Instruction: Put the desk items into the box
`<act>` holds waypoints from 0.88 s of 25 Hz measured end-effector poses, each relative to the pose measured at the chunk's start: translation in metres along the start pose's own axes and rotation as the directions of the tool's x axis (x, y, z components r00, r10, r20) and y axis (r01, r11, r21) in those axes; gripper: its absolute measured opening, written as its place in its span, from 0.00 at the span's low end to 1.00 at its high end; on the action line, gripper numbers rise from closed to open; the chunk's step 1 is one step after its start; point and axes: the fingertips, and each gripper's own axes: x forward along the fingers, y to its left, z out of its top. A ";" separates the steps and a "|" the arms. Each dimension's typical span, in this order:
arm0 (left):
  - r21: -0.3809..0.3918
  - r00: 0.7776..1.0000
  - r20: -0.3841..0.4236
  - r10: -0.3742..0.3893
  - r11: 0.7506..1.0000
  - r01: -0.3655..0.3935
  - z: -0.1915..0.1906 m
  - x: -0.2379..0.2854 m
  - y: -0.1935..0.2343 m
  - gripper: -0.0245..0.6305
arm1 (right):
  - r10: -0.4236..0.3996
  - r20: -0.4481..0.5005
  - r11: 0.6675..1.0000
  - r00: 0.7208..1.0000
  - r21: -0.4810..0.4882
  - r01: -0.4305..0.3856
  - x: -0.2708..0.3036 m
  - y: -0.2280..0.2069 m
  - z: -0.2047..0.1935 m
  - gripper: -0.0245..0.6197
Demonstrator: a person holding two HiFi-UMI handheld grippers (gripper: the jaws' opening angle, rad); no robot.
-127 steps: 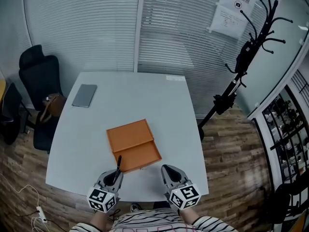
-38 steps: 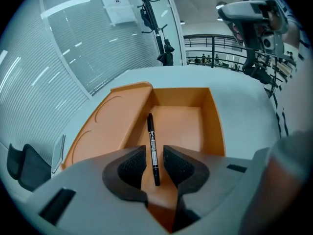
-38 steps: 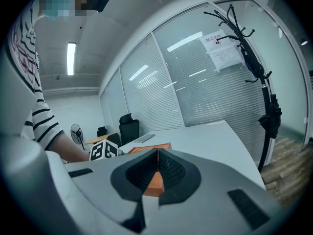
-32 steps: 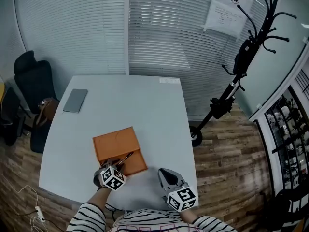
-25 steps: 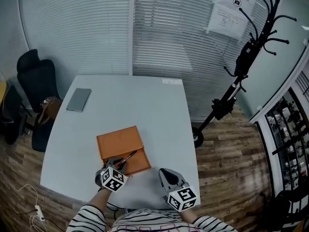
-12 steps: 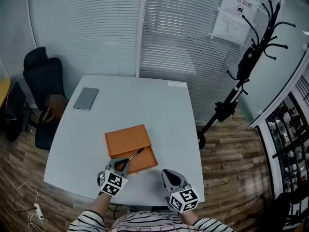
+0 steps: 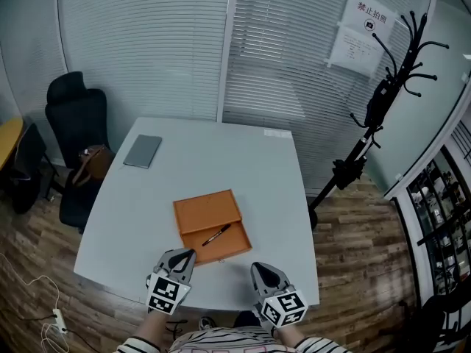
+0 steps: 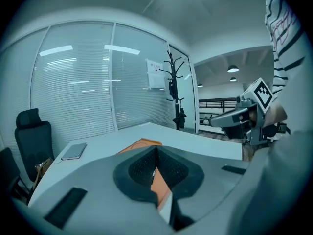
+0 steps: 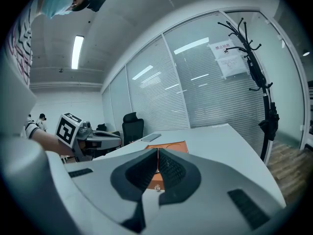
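Black pen [image 7: 216,235] lying diagonally in near half of orange box [image 7: 207,210], lid folded back, on white table [image 7: 221,160] toward near edge. Left gripper [image 7: 188,255] just short of box, jaws pressed together, nothing between. Right gripper [image 7: 259,269] alongside, likewise closed and empty. Judged partly done: pen boxed, grey notebook [image 7: 143,151] at far left corner untouched, probably next.
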 end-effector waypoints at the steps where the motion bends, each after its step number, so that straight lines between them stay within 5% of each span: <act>1: -0.010 1.000 0.007 0.004 1.000 -0.004 0.000 -0.008 0.000 0.07 | 0.000 0.000 1.000 1.000 -0.001 0.000 -0.001 0.004 -0.001 0.08; 22: -0.084 0.998 0.045 0.036 0.996 -0.032 -0.025 -0.098 -0.019 0.07 | -0.001 -0.018 0.999 1.000 -0.049 0.001 -0.018 0.050 -0.015 0.08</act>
